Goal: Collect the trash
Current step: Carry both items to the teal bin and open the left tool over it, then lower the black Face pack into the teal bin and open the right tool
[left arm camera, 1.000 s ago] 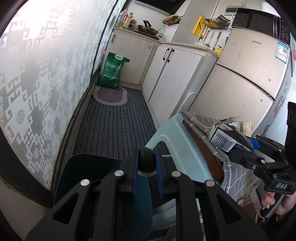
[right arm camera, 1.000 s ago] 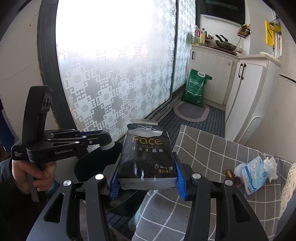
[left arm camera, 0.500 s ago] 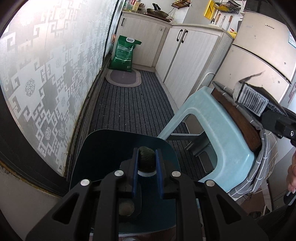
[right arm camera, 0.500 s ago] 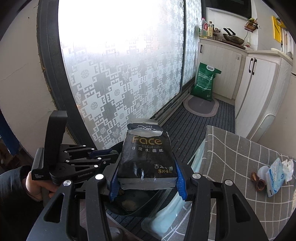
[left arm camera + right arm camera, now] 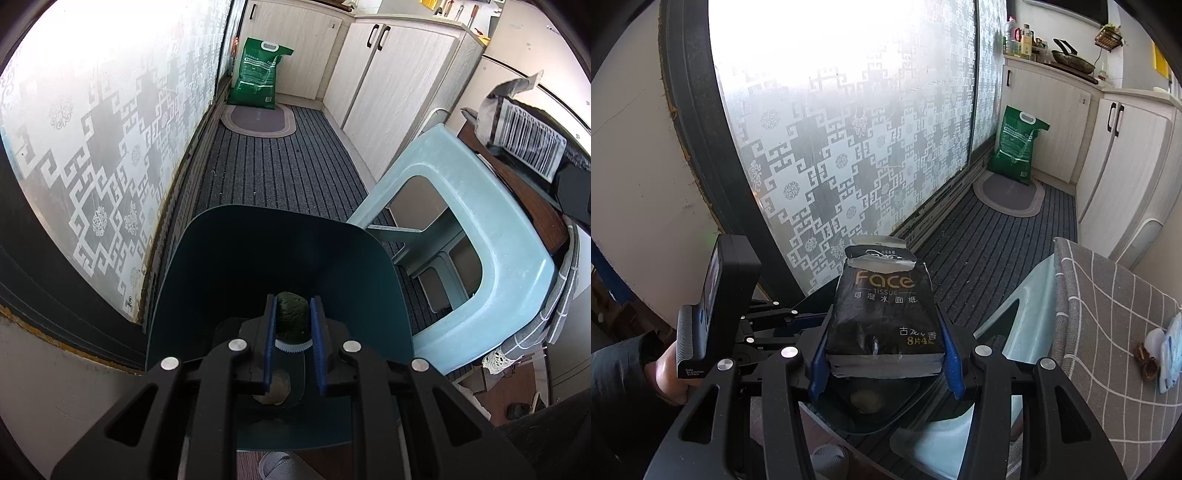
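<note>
My left gripper (image 5: 292, 317) is shut on a small dark green lump of trash (image 5: 291, 319) and holds it over the open dark teal trash bin (image 5: 258, 243) on the floor. A round brownish scrap (image 5: 275, 387) lies in the bin's bottom. My right gripper (image 5: 884, 354) is shut on a black "Face" tissue pack (image 5: 884, 317) and holds it above the same bin (image 5: 871, 413). The pack's barcode side shows at the right of the left wrist view (image 5: 532, 144). The left gripper's body (image 5: 713, 314) is beside it at the left.
A light blue plastic stool (image 5: 480, 236) stands right of the bin, under a grey checked cloth (image 5: 1108, 332) with a wipes pack (image 5: 1169, 354) and brown scraps (image 5: 1145, 362). Patterned glass door (image 5: 849, 129) at left. Green bag (image 5: 258, 74), oval mat (image 5: 258, 120) and cabinets (image 5: 399, 74) beyond.
Both grippers have moved left and down over the bin. The bin now fills the lower middle of the left wrist view. Both grips are unchanged.
</note>
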Available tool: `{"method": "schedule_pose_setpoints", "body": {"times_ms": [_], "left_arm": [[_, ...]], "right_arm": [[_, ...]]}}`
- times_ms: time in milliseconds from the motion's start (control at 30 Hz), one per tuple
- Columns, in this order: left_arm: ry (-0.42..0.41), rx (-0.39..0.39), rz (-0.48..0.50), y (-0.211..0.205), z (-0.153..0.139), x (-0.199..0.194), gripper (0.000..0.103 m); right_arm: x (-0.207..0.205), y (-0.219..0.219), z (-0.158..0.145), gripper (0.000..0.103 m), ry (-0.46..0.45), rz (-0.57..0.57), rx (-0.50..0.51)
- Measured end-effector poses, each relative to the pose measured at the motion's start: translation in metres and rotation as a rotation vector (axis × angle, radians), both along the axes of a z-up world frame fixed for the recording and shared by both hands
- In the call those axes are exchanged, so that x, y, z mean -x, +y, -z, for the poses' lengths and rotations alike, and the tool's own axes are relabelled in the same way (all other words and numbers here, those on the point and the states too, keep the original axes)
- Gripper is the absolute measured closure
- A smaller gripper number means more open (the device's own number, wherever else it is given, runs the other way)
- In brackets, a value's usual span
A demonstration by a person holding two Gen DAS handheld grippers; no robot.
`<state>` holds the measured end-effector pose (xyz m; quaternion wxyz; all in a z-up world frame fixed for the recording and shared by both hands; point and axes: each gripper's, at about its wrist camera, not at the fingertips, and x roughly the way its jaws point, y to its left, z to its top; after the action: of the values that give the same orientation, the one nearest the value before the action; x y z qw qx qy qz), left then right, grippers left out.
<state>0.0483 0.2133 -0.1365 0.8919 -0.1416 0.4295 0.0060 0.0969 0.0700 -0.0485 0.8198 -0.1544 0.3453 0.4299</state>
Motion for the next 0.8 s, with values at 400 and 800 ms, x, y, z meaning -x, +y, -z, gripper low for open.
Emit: {"method": "schedule_pose_setpoints", "body": {"times_ms": [400,800], "left_arm": [[-0.014,0.007,-0.018,0.008,-0.002,0.003,0.065],[-0.083,0.013,-0.040,0.015,-0.022,0.012,0.070]], "right_arm": [[-0.005,0.016,0.023,0.053,0.035,-0.003,0.049],[-0.009,0.028,0.053,0.053,0.071,-0.010,0.110]]}}
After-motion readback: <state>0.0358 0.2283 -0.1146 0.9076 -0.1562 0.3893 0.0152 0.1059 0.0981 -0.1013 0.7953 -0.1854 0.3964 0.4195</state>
